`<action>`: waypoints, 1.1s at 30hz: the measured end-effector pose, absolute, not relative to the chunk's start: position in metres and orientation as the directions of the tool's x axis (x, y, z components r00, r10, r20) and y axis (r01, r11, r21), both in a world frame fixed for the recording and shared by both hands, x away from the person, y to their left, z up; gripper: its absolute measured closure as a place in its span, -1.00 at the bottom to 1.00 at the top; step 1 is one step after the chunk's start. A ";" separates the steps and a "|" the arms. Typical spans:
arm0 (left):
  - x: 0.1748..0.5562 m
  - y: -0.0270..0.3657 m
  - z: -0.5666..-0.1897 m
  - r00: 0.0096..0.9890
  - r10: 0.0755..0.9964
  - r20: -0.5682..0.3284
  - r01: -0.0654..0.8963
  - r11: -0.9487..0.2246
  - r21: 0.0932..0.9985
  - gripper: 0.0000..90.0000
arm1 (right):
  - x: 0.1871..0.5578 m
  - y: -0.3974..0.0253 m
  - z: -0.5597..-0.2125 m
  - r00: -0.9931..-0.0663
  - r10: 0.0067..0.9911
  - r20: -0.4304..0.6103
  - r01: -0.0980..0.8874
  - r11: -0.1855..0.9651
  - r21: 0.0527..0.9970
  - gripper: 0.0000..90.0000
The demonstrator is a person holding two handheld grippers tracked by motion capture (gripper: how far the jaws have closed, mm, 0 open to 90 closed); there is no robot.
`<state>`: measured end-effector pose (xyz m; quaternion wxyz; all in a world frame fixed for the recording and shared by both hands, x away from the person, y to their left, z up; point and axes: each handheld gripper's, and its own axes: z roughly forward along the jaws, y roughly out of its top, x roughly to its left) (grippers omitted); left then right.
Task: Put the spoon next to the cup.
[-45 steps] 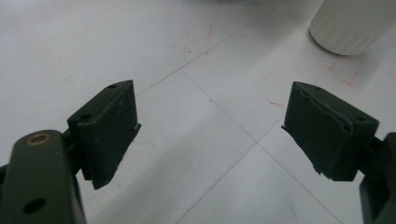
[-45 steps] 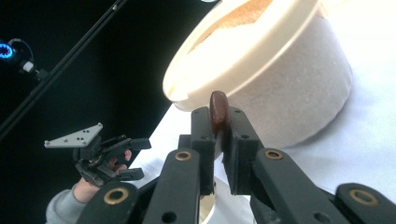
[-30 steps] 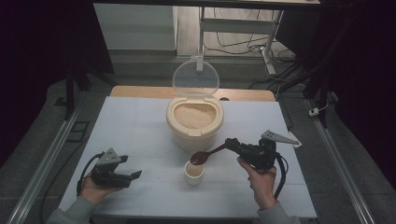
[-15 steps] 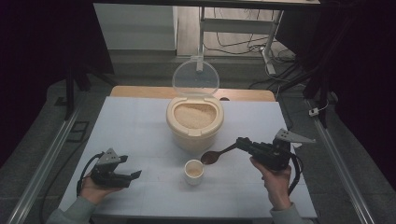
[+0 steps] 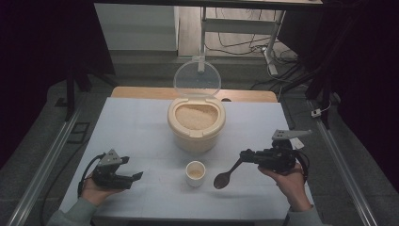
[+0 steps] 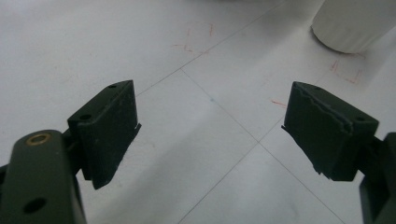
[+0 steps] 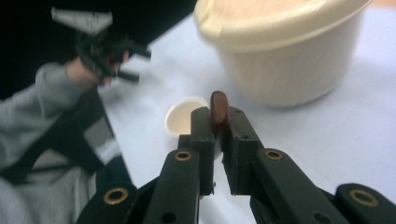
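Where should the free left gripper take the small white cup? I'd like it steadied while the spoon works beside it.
Grip the small white cup across its side wall, below the rim, coming in level from the left gripper's side. It stands upright with its mouth open, the walls are round and plain, and the spoon occupies its other side.

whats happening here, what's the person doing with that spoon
A person is working at a white table with a gripper in each hand. The right gripper has its jaws shut on a brown spoon, holding it by the handle with the bowl low over the table, just right of a small white cup. Behind the cup stands a cream container full of pale grains, its clear lid flipped up. The left gripper rests near the table's left front, jaws open and holding nothing.
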<state>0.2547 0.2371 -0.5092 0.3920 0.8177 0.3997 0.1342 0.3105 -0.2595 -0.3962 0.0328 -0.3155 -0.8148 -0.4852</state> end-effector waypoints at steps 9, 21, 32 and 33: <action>0.255 0.237 -0.510 0.646 0.758 -0.094 0.549 -0.375 0.747 -0.62 | 0.332 -0.226 -0.408 -0.820 0.457 0.345 0.556 0.490 0.671 0.83; 0.254 0.237 -0.510 0.647 0.757 -0.094 0.549 -0.376 0.746 -0.62 | 0.367 -0.213 -0.435 -0.792 0.516 0.326 0.580 0.472 0.664 0.66; 0.255 0.236 -0.511 0.647 0.757 -0.092 0.552 -0.380 0.742 -0.62 | 0.386 -0.215 -0.483 -0.728 0.638 0.253 0.606 0.424 0.673 0.33; 0.255 0.236 -0.511 0.646 0.757 -0.093 0.552 -0.381 0.742 -0.62 | 0.387 -0.215 -0.486 -0.721 0.647 0.247 0.608 0.421 0.673 0.30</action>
